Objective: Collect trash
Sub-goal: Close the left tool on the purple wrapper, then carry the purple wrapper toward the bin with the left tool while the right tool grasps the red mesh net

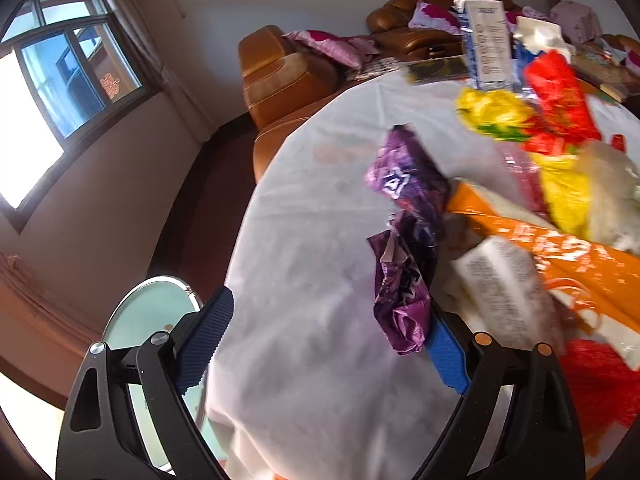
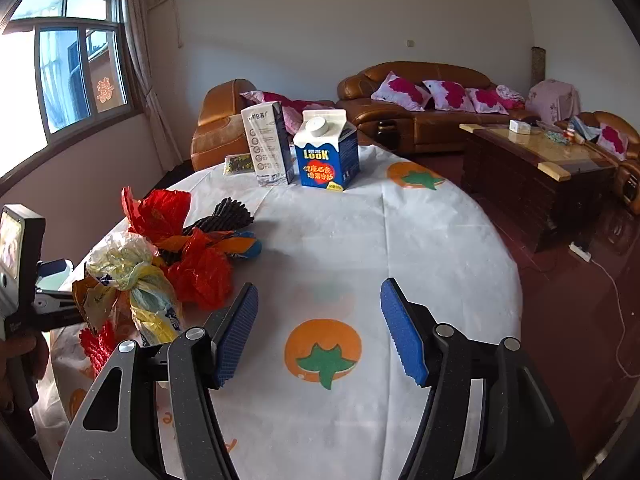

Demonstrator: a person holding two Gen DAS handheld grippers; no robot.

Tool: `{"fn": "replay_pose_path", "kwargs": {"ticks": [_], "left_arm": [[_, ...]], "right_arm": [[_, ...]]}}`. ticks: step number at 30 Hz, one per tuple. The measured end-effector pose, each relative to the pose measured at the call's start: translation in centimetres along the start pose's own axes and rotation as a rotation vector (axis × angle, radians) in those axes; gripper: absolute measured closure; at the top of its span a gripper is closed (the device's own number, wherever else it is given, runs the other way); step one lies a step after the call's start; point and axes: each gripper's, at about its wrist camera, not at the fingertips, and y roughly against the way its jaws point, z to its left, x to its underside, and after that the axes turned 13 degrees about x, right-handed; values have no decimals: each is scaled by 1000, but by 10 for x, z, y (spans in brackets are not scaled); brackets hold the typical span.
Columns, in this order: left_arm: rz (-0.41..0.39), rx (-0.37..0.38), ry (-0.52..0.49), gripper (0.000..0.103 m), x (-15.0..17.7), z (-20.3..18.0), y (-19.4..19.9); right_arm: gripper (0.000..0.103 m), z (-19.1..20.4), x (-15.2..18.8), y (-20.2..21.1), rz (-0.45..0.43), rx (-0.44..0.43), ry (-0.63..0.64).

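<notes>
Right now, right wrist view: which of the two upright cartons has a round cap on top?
The shorter blue LOOK carton: a white round cap sits on its sloped top. The taller white carton beside it has none.

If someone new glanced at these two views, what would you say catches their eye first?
Probably the bright heap of crumpled wrappers and bags in red, yellow and orange at the left of the white tablecloth, with a purple wrapper lying just off the left tongs' right pad. Next, the blue LOOK carton standing upright beside a taller carton at the table's far side.
</notes>
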Motion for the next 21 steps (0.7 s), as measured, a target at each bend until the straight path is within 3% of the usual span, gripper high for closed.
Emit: {"fn": "replay_pose_path", "kwargs": {"ticks": [5, 8, 11, 13, 21], "left_arm": [[-8, 21, 30, 19, -7, 24, -5], [-9, 65, 50, 34, -13, 31, -11], [-10, 124, 53, 62, -16, 30, -17], [-12, 140, 49, 88, -18, 27, -20], [-44, 95, 27, 92, -17, 37, -9]], "right_arm": [[37, 8, 4, -3, 10, -14, 12], [36, 11, 6, -4, 12, -16, 22], [36, 14, 7, -3, 11, -14, 25], [36, 15, 8, -2, 11, -13, 28], [36, 16, 9, -3, 15, -19, 26]]}}
